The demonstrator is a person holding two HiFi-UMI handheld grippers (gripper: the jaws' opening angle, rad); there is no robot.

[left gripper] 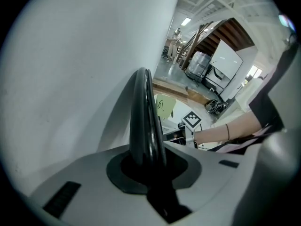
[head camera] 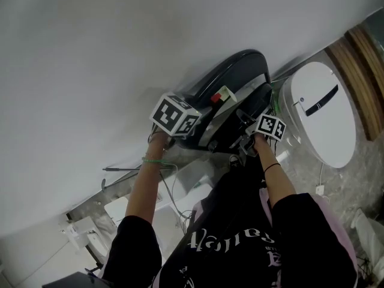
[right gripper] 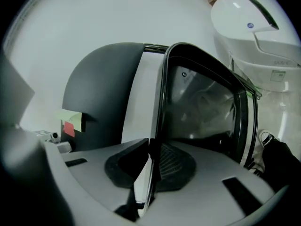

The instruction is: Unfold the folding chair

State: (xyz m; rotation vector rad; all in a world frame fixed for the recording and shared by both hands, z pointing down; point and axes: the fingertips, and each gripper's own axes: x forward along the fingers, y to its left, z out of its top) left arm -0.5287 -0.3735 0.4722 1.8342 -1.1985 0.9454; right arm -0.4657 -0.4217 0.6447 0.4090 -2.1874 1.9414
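Head view: a white wall (head camera: 120,41) fills the upper frame, and the folded black folding chair (head camera: 240,71) leans against it, directly ahead of the person. The left gripper (head camera: 193,128) meets the chair's near left edge, its jaws clamped on a glossy black rim (left gripper: 143,117). The right gripper (head camera: 255,135) is at the chair's right side, its jaws pinched on a thin frame edge (right gripper: 162,102).

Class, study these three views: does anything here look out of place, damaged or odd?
Nothing is spilled or broken. The chair stands folded against the wall, with the left gripper and the right gripper each clamped on an edge. The only oddity is the coloured paper notes on it.
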